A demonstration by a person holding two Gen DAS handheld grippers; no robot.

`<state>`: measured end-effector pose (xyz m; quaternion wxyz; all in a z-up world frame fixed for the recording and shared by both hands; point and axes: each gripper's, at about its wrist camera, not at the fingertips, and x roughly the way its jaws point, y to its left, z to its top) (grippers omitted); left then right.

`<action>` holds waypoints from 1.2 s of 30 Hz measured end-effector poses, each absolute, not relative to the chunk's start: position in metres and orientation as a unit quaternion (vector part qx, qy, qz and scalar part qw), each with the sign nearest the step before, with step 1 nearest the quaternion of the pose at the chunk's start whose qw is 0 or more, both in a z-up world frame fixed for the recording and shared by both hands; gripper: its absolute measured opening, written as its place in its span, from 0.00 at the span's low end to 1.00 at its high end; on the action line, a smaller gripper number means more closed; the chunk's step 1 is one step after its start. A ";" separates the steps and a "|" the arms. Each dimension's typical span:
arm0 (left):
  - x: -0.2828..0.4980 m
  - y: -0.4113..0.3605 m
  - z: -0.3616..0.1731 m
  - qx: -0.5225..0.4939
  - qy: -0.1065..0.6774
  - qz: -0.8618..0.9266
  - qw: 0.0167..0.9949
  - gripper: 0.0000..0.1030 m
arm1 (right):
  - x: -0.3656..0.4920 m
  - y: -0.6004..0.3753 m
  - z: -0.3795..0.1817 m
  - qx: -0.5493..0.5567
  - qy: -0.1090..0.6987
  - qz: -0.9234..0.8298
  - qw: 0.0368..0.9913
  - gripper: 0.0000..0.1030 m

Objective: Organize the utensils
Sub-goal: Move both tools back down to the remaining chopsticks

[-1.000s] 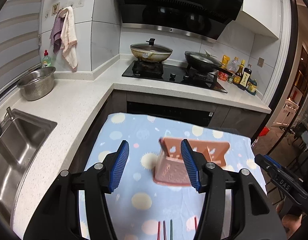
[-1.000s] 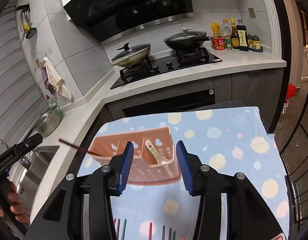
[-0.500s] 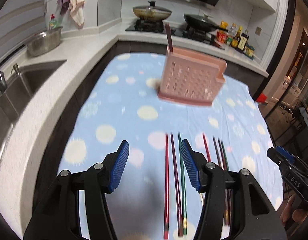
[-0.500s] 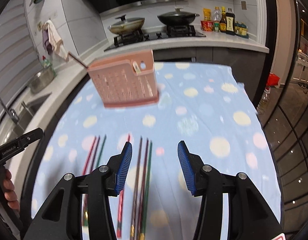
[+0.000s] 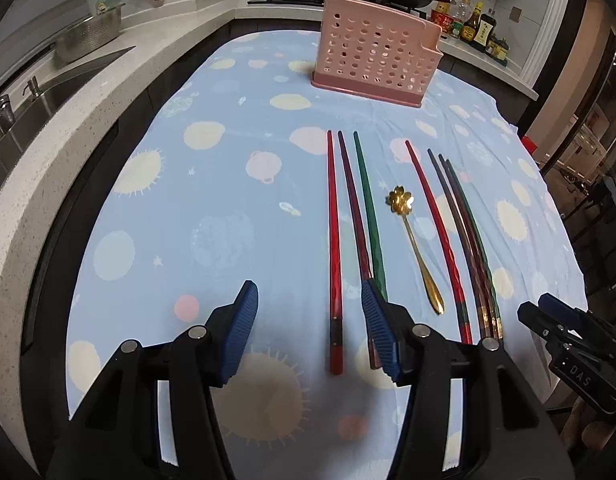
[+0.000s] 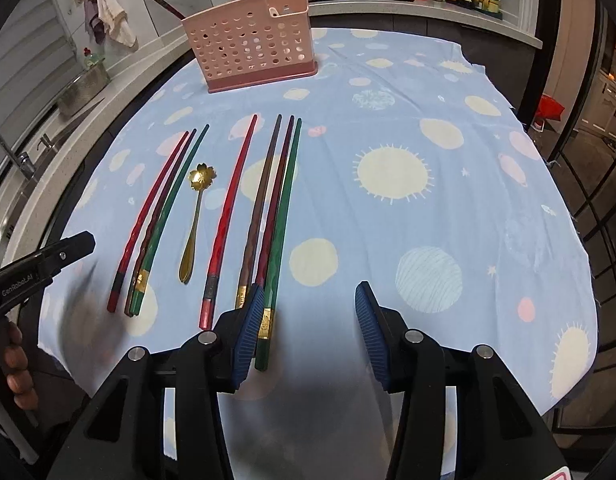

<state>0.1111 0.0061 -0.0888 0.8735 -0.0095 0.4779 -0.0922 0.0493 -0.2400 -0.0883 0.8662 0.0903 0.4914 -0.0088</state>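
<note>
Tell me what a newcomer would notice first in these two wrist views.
Probably the coloured chopsticks lying in two rows on the blue spotted tablecloth, with a gold flower-bowl spoon between the groups. Behind them stands the pink perforated plastic utensil holder, near the cloth's far edge. Both open claws, left claw and right claw, hover over the chopsticks' near ends.

"DAS" in white on the black right gripper body, seen in left wrist view. "GenRobot.AI" in white on the black left gripper body, right wrist view. Bottle labels on the counter too small to read.
</note>
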 end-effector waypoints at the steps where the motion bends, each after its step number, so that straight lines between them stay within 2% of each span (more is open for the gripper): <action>1: 0.109 0.006 -0.092 -0.008 0.480 -0.091 0.872 0.50 | 0.048 -0.239 -0.089 0.090 0.493 -0.006 0.865 0.44; 5: 0.105 0.006 -0.101 -0.009 0.493 -0.088 0.866 0.49 | 0.046 -0.232 -0.094 0.082 0.502 0.003 0.861 0.42; 9: 0.105 0.007 -0.107 -0.009 0.500 -0.083 0.862 0.49 | 0.046 -0.229 -0.098 0.078 0.510 0.004 0.856 0.37; 26: 0.107 0.004 -0.118 -0.004 0.512 -0.081 0.855 0.49 | 0.051 -0.225 -0.105 0.068 0.521 0.010 0.851 0.35; 36: 0.109 0.005 -0.121 -0.004 0.516 -0.080 0.853 0.48 | 0.054 -0.224 -0.109 0.063 0.526 0.006 0.848 0.30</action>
